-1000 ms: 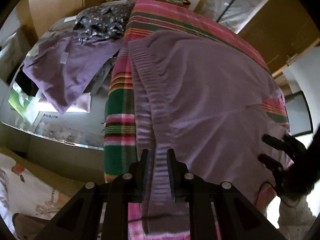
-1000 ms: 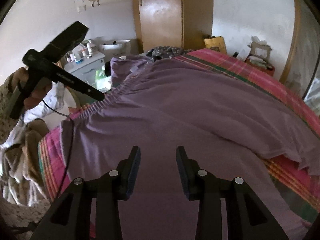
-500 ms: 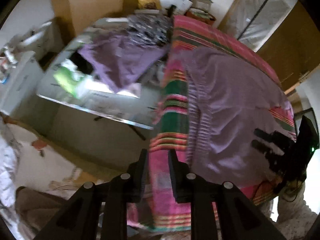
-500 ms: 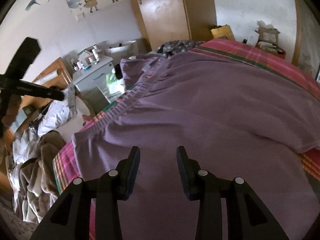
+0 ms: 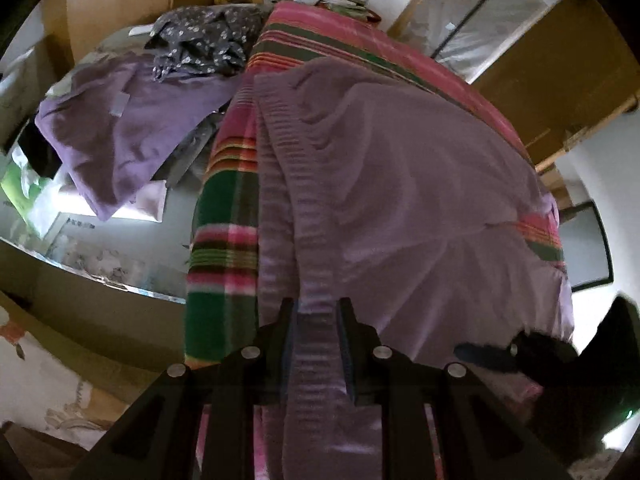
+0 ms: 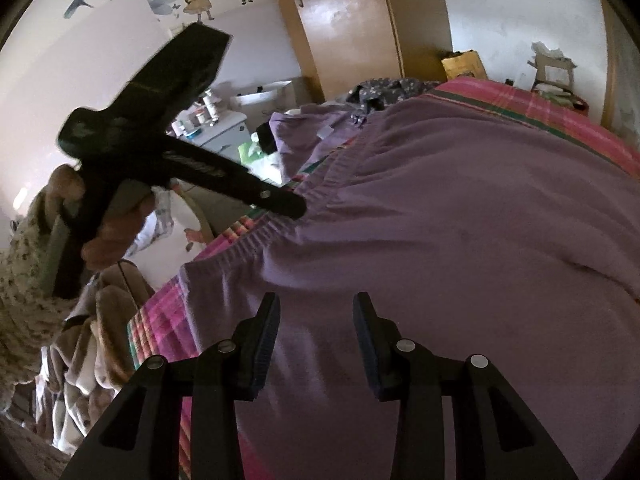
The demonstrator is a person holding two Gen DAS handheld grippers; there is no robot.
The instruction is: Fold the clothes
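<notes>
Between the left gripper's [image 5: 316, 320] fingers sits the purple garment's [image 5: 400, 200] ribbed waistband, gripped; right gripper [image 6: 316, 316] spread above it.

A large purple knit garment [image 5: 400, 200] lies spread flat across a bed covered by a pink, green and red plaid blanket [image 5: 224, 216]. Its ribbed, gathered hem [image 6: 280, 224] runs along the bed's edge, slightly rumpled.

The left gripper [image 5: 316, 320] points steeply down, its jaws narrowly apart with the ribbed waistband of the purple garment [image 5: 400, 184] between the pads. The left hand [image 6: 100, 220], at nine o'clock in the right wrist view, grips its handle. The right gripper [image 6: 316, 320] hovers with jaws clearly parted, nothing between them
</notes>
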